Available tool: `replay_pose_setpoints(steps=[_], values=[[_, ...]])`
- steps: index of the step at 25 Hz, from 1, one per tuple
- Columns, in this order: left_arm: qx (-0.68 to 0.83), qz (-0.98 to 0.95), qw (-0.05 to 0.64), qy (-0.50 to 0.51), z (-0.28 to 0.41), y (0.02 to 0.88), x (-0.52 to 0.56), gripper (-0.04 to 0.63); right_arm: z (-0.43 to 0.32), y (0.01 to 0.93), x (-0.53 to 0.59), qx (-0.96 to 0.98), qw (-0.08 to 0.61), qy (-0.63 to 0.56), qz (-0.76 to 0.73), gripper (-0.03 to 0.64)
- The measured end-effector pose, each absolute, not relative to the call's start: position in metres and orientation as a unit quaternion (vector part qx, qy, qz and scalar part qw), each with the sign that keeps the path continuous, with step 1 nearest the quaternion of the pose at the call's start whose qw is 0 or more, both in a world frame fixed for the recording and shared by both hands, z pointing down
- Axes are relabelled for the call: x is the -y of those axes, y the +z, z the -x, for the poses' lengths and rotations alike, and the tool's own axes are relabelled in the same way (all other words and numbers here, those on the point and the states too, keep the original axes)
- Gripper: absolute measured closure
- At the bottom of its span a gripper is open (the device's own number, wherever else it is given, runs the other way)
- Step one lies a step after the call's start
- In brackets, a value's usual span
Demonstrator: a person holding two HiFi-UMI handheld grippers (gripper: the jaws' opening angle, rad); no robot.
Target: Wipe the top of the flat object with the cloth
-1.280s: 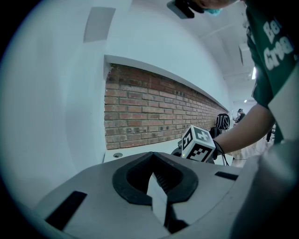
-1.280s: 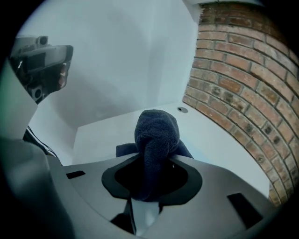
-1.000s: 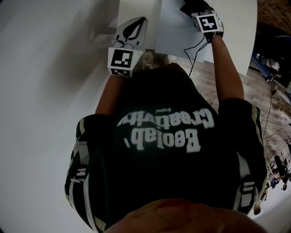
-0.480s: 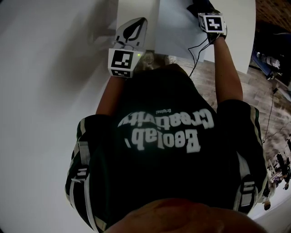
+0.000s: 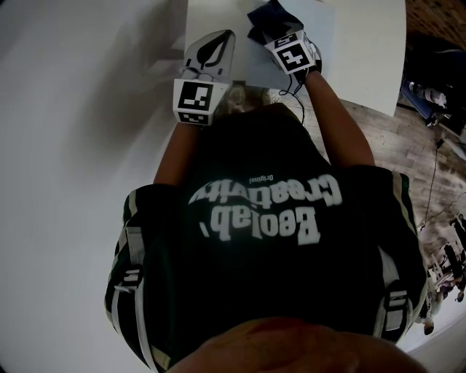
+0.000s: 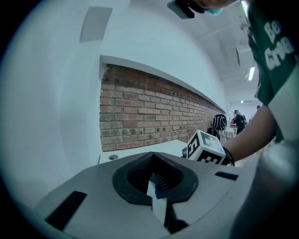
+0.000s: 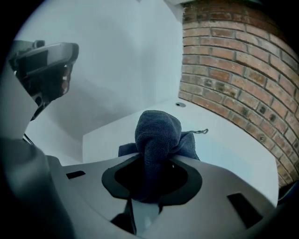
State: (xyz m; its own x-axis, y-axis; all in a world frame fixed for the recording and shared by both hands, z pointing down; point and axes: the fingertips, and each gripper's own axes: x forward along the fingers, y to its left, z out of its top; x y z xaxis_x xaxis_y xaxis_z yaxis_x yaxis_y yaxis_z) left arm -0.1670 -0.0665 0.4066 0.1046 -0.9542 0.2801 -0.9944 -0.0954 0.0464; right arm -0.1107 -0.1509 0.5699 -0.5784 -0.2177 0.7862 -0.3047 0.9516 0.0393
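– A white tabletop [image 5: 371,58] crossed the head view's top. The task?
– The dark blue terry cloth [image 5: 263,16] lay on the pale flat panel [image 5: 326,22], upper centre.
– Left gripper view?
– The left gripper [image 6: 156,186] was pinched together, empty.
– Right gripper view?
– The right gripper [image 7: 149,182] clamped the cloth; wiping seemed underway, unfinished.

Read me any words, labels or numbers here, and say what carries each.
"Creativity": upside-down white print on the person's dark green shirt.
"Beolab": larger print beside it; first letter uncertain.
"Original": tiny print there, barely legible.
No words on the left hand-held gripper or right hand-held gripper: they carry only black-and-white square markers.
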Motion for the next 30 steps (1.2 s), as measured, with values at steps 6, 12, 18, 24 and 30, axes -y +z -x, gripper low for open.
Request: replay_pose_setpoints(steps=[6,12,18,24,30], values=[[0.659,-0.739,0.112,0.089,0.164,0.405,0.066,0.594,0.128,0.569,0.098,0.895,0.437,0.023,-0.086,0.518],[0.652,-0.745,0.110,0.090,0.161,0.403,0.067,0.594,0.117,0.567,0.117,0.890,0.445,0.016,-0.102,0.517],[0.643,-0.753,0.108,0.091,0.155,0.405,0.069,0.594,0.074,0.569,0.173,0.874,0.452,0.033,-0.174,0.517],[0.634,-0.760,0.108,0.095,0.142,0.402,0.073,0.594,0.024,0.563,0.218,0.856,0.459,0.047,-0.234,0.517],[0.625,-0.767,0.108,0.100,0.136,0.401,0.078,0.594,-0.003,0.557,0.239,0.843,0.454,0.069,-0.280,0.517]])
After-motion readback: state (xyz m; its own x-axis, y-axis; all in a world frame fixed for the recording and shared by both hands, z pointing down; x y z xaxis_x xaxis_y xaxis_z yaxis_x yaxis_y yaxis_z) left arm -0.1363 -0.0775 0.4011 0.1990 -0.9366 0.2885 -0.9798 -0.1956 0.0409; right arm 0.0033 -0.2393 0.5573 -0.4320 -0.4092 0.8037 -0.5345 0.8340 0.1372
